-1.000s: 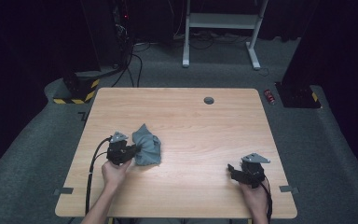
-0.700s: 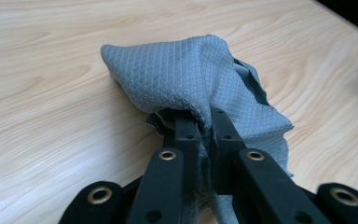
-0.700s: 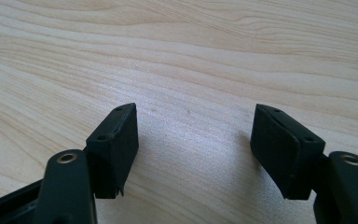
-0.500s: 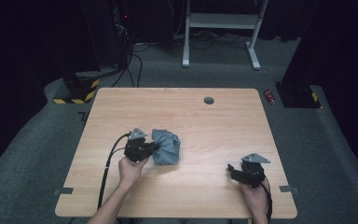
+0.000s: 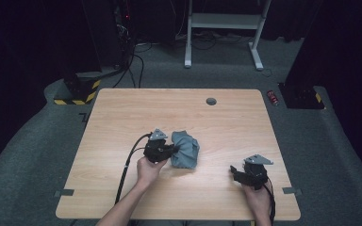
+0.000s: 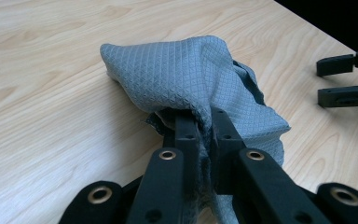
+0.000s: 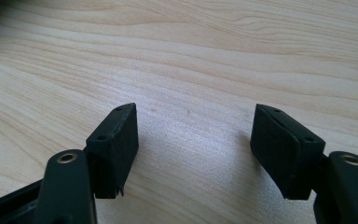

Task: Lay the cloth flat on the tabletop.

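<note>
Left gripper (image 5: 173, 150) has slid rightward across the tabletop (image 5: 122, 113) since the earlier frames, dragging the cloth (image 5: 186, 149) with it, so the gap to the right gripper (image 5: 235, 171) is smaller. The right one hasn't budged. Left jaws are pinched nearly together on a fold of the cloth; in the left gripper view the grey waffle-weave cloth (image 6: 191, 79) bunches up over and ahead of the jaws, with the rest trailing down on the tabletop. In the high view the cloth sits just ahead of the left gripper, touching it, crumpled in a lump. Right gripper (image 7: 193, 140) has jaws spread wide, nothing between them, bare wood under it. It rests near the tabletop's near right edge, apart from the cloth.
</note>
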### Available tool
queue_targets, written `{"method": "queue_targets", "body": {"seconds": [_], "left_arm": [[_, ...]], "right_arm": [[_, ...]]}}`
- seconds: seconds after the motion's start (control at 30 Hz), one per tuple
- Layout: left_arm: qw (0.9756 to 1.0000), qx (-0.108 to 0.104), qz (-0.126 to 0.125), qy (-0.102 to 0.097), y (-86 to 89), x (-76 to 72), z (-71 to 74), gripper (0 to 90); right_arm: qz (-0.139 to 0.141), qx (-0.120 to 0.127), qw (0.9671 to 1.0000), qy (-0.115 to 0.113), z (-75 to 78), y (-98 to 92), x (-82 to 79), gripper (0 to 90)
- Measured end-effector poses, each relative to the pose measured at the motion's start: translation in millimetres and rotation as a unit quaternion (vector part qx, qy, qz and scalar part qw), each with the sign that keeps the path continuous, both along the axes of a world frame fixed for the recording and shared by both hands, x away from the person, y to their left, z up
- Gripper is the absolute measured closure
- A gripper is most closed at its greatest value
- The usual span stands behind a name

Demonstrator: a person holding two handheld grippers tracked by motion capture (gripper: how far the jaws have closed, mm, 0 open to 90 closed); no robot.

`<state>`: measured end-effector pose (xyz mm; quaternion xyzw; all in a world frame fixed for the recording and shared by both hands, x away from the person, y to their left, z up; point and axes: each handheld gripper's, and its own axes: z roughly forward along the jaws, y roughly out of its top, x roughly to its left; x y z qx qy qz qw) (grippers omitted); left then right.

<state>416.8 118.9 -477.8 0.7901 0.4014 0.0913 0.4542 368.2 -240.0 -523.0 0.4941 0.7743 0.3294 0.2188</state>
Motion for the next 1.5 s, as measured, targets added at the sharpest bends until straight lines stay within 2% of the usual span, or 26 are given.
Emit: {"method": "queue_targets", "body": {"seconds": [0.03, 0.13, 0.43, 0.57, 0.8, 0.83, 0.93, 1.0, 1.03, 1.07, 1.13, 1.2, 1.23, 1.3, 1.5], "left_arm": [[1.0000, 0.000, -0.008, -0.002, -7.2, 0.9, 1.9, 84.4], [0.9999, 0.000, -0.015, -0.006, -14.3, 1.7, 3.6, 84.4], [0.9994, -0.010, -0.034, 0.004, -38.4, 4.4, -2.4, 84.4], [0.9987, -0.003, -0.050, 0.003, -51.7, 5.3, -8.0, 84.1], [0.9979, 0.018, -0.059, 0.019, -66.8, 7.9, -22.9, 83.0], [0.9976, 0.026, -0.061, 0.021, -68.7, 8.1, -24.9, 82.3], [0.9976, 0.038, -0.055, 0.020, -70.7, 6.8, -25.5, 66.2], [0.9974, 0.053, -0.049, 0.005, -70.6, 0.6, -19.7, 59.7], [0.9972, 0.058, -0.048, -0.003, -70.7, -2.9, -16.9, 56.8], [0.9972, 0.058, -0.048, -0.003, -70.7, -2.9, -16.9, 54.9], [0.9964, 0.064, -0.052, -0.021, -71.1, -11.3, -11.1, 53.1], [0.9954, 0.062, -0.066, -0.031, -73.2, -20.6, -6.8, 52.1], [0.9942, 0.066, -0.079, -0.033, -76.7, -26.4, -5.7, 51.4], [0.9925, 0.074, -0.088, -0.042, -81.9, -31.7, -5.9, 51.0], [0.9903, 0.084, -0.105, -0.036, -100.5, -31.1, -12.1, 49.8]], "right_arm": [[0.000, 0.000, 1.0000, 0.000, 0.0, 0.0, 0.0, 32.1], [0.000, 0.000, 1.0000, 0.000, 0.0, 0.0, 0.0, 32.1], [0.000, 0.000, 1.0000, 0.000, 0.0, 0.0, 0.0, 32.0], [0.000, 0.000, 1.0000, 0.000, 0.0, 0.0, 0.0, 32.1], [0.000, 0.000, 1.0000, 0.000, 0.0, 0.0, 0.0, 32.1], [0.000, 0.000, 1.0000, 0.000, 0.0, 0.0, 0.0, 32.1], [0.000, 0.000, 1.0000, 0.000, 0.0, 0.0, 0.0, 32.1], [0.000, 0.000, 1.0000, 0.000, 0.0, 0.0, 0.0, 32.1], [0.000, 0.000, 1.0000, 0.000, 0.0, 0.0, 0.0, 32.1], [0.000, 0.000, 1.0000, 0.000, 0.0, 0.0, 0.0, 32.1], [0.000, 0.000, 1.0000, 0.000, 0.0, 0.0, 0.0, 32.1], [0.000, 0.000, 1.0000, 0.000, 0.0, -0.1, 0.0, 32.1], [0.000, 0.000, 1.0000, 0.000, 0.0, -0.1, 0.0, 32.1], [0.000, 0.000, 1.0000, 0.000, 0.0, 0.0, 0.0, 32.1], [0.000, 0.000, 1.0000, 0.000, 0.0, 0.0, 0.1, 32.1]]}}
